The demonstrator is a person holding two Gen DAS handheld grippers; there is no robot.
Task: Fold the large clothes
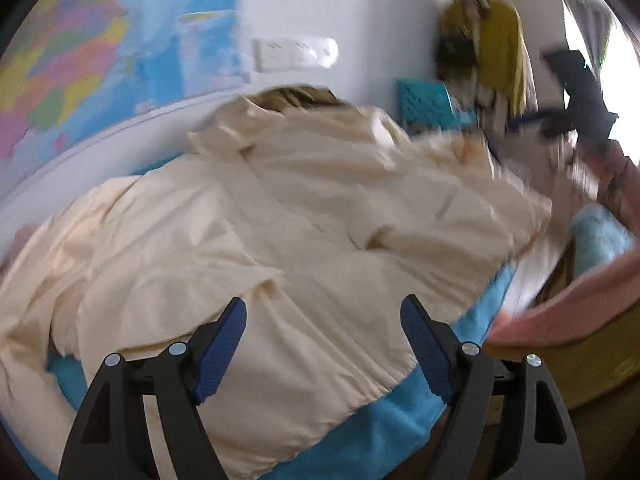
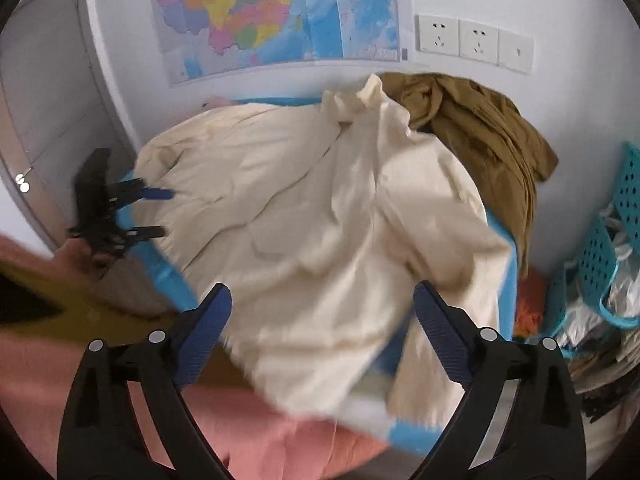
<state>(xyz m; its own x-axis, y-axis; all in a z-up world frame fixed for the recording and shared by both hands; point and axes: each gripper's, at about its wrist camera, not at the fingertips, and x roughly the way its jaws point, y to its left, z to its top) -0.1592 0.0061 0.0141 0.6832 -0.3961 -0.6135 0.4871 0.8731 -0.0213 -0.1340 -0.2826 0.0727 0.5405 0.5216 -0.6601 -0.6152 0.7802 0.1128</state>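
Note:
A large cream garment [image 1: 280, 216] lies rumpled and spread over a blue-covered table [image 1: 372, 428]. My left gripper [image 1: 323, 300] hovers above the garment's near hem, open, with nothing between its blue pads. In the right wrist view the same cream garment [image 2: 320, 208] hangs partly over the table's near edge. My right gripper [image 2: 323, 285] is open above that drooping part and holds nothing. The left gripper [image 2: 160, 213] also shows at the table's left edge, jaws apart. The right gripper [image 1: 576, 96] appears blurred at the far right.
An olive-brown garment [image 2: 480, 132] is heaped at the back of the table against the wall. Blue perforated baskets [image 2: 600, 256] with bags stand at the right. A map [image 2: 248, 12] and wall sockets [image 2: 472, 40] hang behind. A person's pink sleeve [image 1: 560, 312] is close by.

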